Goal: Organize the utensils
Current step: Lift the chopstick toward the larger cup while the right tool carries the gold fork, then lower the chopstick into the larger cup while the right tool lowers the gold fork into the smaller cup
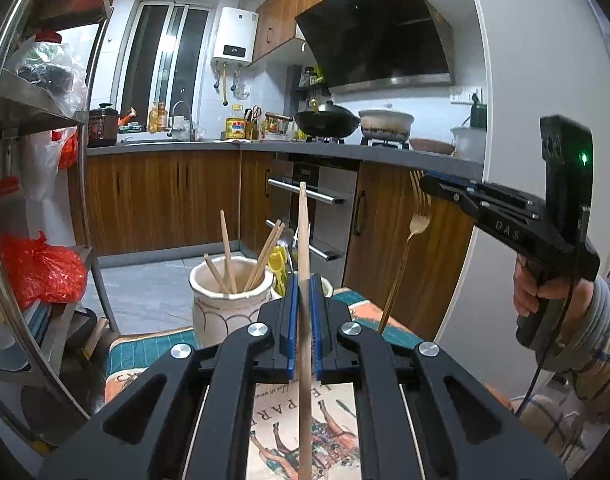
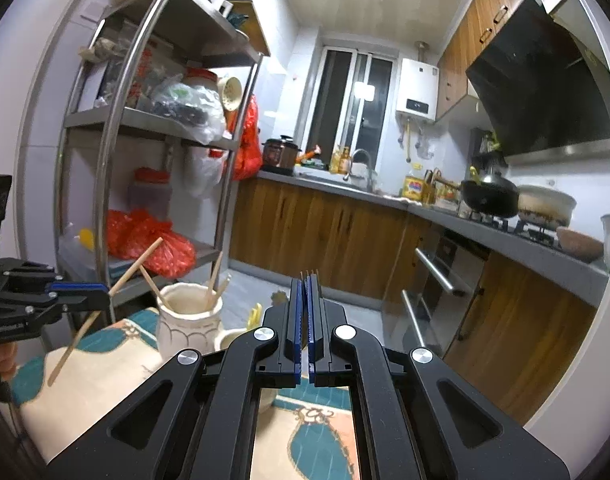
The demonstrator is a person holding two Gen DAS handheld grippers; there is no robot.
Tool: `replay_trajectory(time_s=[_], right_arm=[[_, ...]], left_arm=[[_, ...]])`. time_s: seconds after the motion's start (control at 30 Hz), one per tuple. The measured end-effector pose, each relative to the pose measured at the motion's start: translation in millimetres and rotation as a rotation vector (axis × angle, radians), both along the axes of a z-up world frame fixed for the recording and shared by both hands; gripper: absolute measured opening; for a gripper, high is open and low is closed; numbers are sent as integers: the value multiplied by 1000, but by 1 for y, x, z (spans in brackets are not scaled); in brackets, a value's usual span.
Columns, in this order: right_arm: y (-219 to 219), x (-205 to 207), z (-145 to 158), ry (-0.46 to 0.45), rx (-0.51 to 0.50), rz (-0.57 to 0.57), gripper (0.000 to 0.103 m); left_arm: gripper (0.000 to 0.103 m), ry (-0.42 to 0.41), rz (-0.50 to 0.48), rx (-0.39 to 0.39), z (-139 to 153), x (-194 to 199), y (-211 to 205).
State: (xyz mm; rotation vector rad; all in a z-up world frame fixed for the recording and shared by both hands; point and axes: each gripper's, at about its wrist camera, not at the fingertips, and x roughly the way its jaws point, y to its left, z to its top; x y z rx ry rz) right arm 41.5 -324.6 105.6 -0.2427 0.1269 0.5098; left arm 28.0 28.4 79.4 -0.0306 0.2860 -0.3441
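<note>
1. My left claw [image 1: 304, 280] is clenched on a wooden chopstick [image 1: 303, 240], held above the cloth-covered counter [image 1: 153, 344].
2. My right claw [image 2: 305, 292] grips a gold fork [image 1: 415, 220], tines up.
3. The cream jar [image 1: 231, 300] stands on the counter just ahead, with several chopsticks [image 1: 227, 256] leaning inside.

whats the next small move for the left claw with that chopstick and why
Probably carry the left claw forward over the cream jar and tip the chopstick down into its mouth. The claw is shut on the chopstick, the jar already holds other chopsticks, and it stands just ahead and slightly left, so little travel seems needed.
</note>
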Motion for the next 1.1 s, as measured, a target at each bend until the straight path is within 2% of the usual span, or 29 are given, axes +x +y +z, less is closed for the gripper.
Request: replay_trajectory(time_s=[0.27, 0.47, 0.7, 0.87, 1.1], right_arm=[[9, 1, 19, -25, -8, 16, 3], [22, 7, 39, -51, -11, 28, 3], [39, 25, 54, -68, -13, 30, 3], [45, 41, 58, -83, -24, 2, 3], [47, 65, 54, -91, -22, -51, 3]], left_arm=[[6, -109, 24, -43, 39, 14, 24], [6, -164, 59, -107, 57, 52, 58], [6, -181, 84, -207, 51, 106, 80], [6, -167, 98, -234, 40, 140, 72], [6, -142, 101, -229, 22, 163, 63]])
